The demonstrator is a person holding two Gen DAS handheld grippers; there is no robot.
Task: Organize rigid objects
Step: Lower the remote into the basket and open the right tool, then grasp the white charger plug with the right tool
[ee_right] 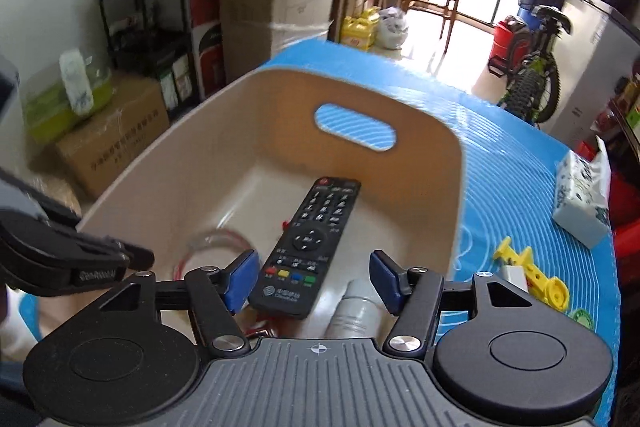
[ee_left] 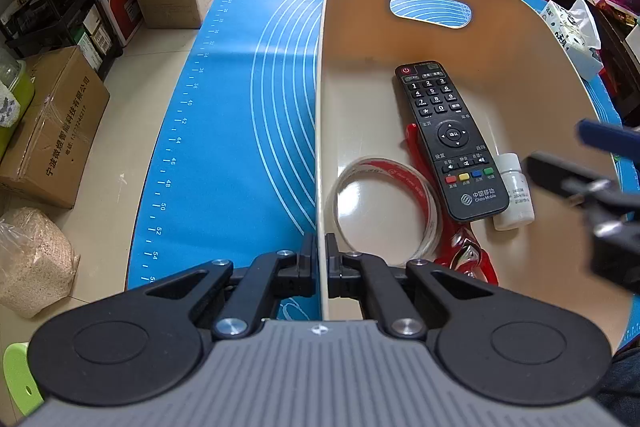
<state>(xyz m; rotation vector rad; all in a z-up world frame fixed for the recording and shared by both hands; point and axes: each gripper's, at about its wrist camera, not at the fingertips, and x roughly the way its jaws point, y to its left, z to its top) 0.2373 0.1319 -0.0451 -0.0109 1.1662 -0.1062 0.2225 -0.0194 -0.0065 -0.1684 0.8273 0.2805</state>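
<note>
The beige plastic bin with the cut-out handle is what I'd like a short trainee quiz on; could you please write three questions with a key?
1. True or false: the left gripper is clamped on the rim of the beige plastic bin.
2. Multiple choice: what lies in the bin right beside the black remote control, on the side away from the clear tape ring with red print?
A. a yellow toy
B. a small white plastic bottle
C. a tissue pack
3. Fill in: the right gripper is ____, with nothing between its blue pads.

Key: 1 true; 2 B; 3 open.
</note>
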